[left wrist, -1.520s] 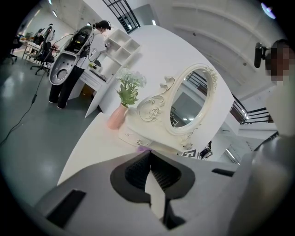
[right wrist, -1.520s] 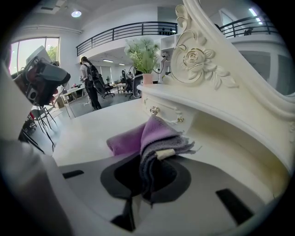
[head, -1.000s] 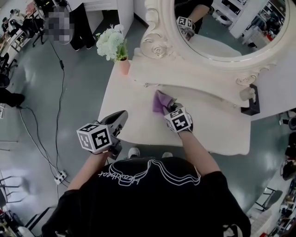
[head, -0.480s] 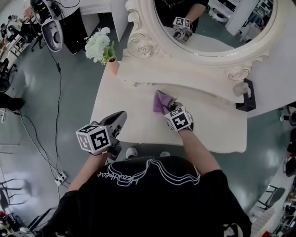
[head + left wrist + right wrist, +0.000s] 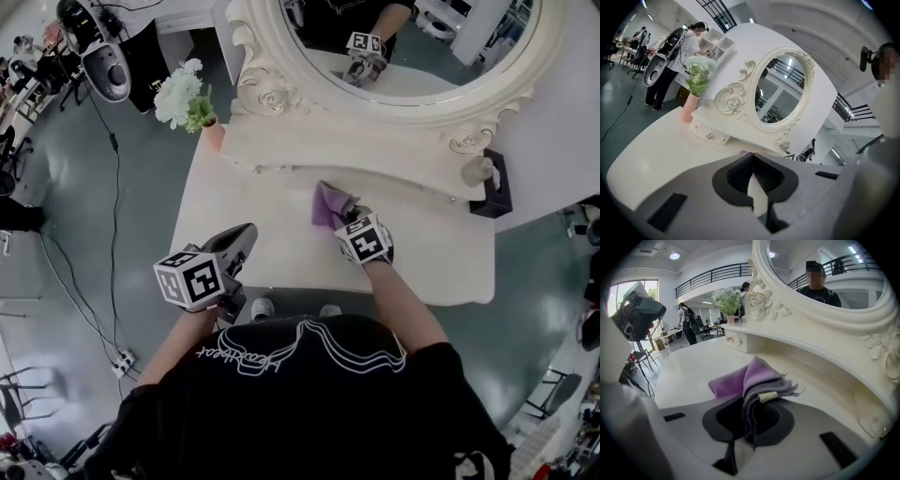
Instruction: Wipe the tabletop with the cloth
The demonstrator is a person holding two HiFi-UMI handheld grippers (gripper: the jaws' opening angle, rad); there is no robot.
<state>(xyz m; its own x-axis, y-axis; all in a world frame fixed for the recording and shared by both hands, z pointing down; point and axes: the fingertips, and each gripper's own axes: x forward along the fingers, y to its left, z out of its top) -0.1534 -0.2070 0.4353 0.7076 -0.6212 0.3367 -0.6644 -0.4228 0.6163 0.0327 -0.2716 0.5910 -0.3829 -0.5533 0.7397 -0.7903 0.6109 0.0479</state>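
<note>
- On the table (image 5: 246,202), just in front of the mirror's base, sits the purple cloth (image 5: 328,203). It is bunched up, with one end flat on the pale top and the other gathered upward.
- And the right claw (image 5: 349,217) has it! The jaws are pinching a folded, greyish edge of the cloth, and a small white tag (image 5: 768,397) pokes out right at the pinch.
- Over to the left claw (image 5: 244,239): its jaws are pressed together with nothing between them. It hangs above the near left edge of the table, well apart from the cloth.
- Behind the cloth runs a low drawer unit (image 5: 356,155) with little knobs.
- Above that rises a big ornate oval mirror (image 5: 412,56), and its glass reflects the right claw's marker cube.
- At the far left corner stands a pink vase (image 5: 214,136), upright, holding white flowers (image 5: 180,94).
- At the right end, a black box (image 5: 492,187) stands beside the mirror frame.
- Down on the grey floor, a cable (image 5: 117,206) trails to a power strip (image 5: 122,359).
- A person (image 5: 684,47) stands in the background beyond the flowers.
</note>
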